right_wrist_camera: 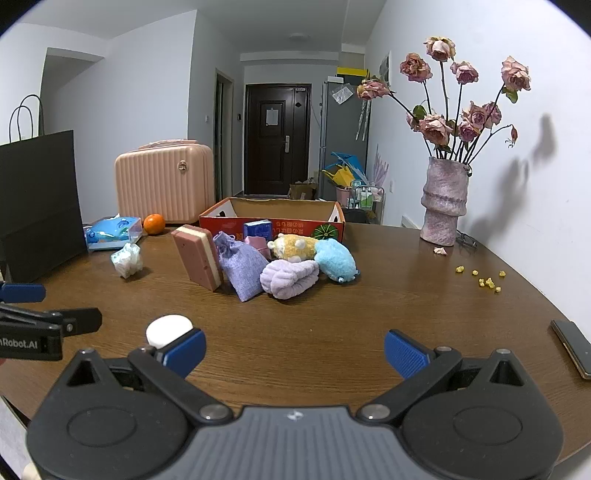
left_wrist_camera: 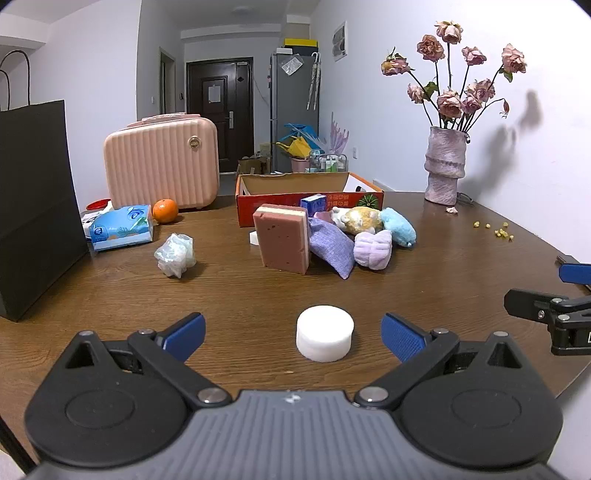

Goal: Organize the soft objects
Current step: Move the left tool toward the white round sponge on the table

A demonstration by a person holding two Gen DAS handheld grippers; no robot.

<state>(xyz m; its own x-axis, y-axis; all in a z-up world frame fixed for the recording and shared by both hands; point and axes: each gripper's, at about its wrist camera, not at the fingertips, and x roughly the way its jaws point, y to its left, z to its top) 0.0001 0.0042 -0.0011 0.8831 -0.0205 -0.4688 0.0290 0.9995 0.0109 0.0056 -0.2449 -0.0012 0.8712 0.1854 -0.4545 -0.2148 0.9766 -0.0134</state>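
By the cardboard box (right_wrist_camera: pixel 273 218): one sponge (right_wrist_camera: pixel 197 256), one lavender pouch (right_wrist_camera: pixel 242 267), two plush toys (right_wrist_camera: pixel 295 246), one purple cloth roll (right_wrist_camera: pixel 290 277). One white puck (left_wrist_camera: pixel 325 332), one orange (right_wrist_camera: pixel 153 223), one tissue pack (right_wrist_camera: pixel 110 230).

We note white walls (right_wrist_camera: pixel 147 92) on both sides, narrowing to a hallway that ends at a dark door (right_wrist_camera: pixel 277 142) with a paper sheet stuck on it. A grey refrigerator (right_wrist_camera: pixel 341 140) stands at the right of the passage, a round ceiling lamp (right_wrist_camera: pixel 299 36) above. The brown wooden table (right_wrist_camera: pixel 388 314) fills the foreground; the flowers cast soft shadows on the right wall.
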